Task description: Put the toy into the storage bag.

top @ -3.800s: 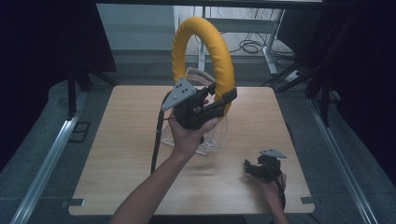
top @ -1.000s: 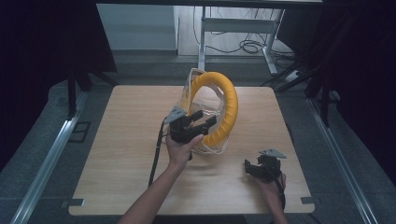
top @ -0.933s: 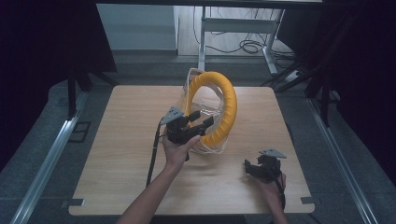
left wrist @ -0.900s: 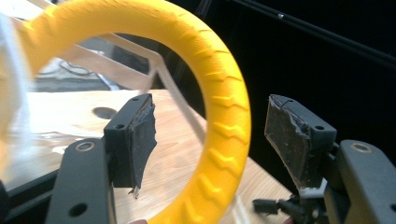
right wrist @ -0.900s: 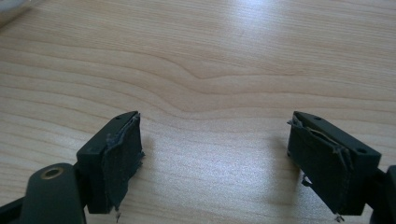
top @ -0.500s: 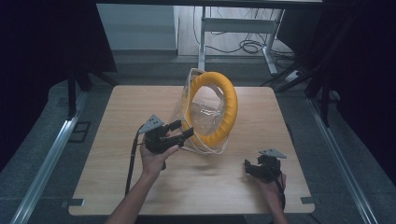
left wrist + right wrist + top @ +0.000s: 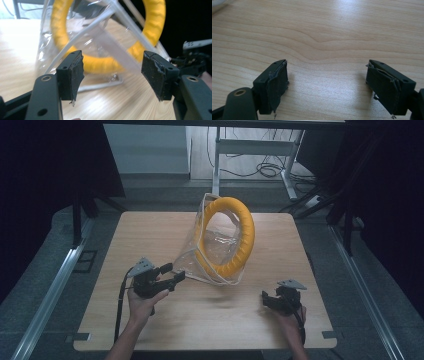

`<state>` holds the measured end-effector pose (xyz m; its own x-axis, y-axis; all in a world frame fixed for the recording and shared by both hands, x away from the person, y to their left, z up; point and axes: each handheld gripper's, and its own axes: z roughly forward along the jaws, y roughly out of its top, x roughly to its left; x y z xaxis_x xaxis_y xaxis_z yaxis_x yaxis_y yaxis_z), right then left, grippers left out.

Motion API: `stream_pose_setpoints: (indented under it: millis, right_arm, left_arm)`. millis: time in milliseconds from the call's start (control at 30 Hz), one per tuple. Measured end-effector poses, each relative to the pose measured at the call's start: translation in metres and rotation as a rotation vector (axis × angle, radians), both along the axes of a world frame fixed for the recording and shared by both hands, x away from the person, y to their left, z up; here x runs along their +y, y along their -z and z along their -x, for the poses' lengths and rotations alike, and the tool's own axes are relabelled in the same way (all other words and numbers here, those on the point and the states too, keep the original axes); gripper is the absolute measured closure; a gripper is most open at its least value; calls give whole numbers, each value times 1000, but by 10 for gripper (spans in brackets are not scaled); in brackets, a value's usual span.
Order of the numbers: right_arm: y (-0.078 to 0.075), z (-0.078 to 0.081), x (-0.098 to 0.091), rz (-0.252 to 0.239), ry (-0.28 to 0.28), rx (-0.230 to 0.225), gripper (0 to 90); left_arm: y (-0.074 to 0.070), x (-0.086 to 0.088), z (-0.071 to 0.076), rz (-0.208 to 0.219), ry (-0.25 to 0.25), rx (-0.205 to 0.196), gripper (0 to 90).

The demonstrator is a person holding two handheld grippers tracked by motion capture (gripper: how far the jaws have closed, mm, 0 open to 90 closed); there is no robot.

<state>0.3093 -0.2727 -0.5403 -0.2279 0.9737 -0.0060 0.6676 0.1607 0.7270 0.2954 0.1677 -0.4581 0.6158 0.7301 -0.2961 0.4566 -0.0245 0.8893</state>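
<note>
So from the high view, the yellow ring (image 7: pixel 227 237) is sitting inside its clear plastic bag (image 7: pixel 200 257), standing up on edge around the middle of the worktop (image 7: pixel 125 235), so I'd say the set-down part looks done and what's left is maybe laying it flat or closing the bag. My left gripper (image 7: pixel 169 275) is at lower left, just beside the bag, jaws wide apart with nothing in them. My right gripper (image 7: pixel 270 301) rests at lower right, well apart from it. In the left gripper view the ring (image 7: pixel 105 35) fills the top of the frame, padded-looking, behind crinkly plastic with white edging. In the right gripper view the jaws gape over bare wood, holding nothing.
</note>
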Motion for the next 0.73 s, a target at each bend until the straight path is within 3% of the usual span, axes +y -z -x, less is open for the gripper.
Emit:
stream_pose_setpoints:
  millis: [100,233,733]
  right_arm:
    - [0,0,0,0,-1,0,181]
    - [0,0,0,0,-1,0,181]
    - [0,0,0,0,-1,0,182]
  left_arm:
    - [5,8,1,-20,-4,18,344]
    - [7,17,4,-11,-18,30,344]
    - [10,22,5,-2,-25,44,340]
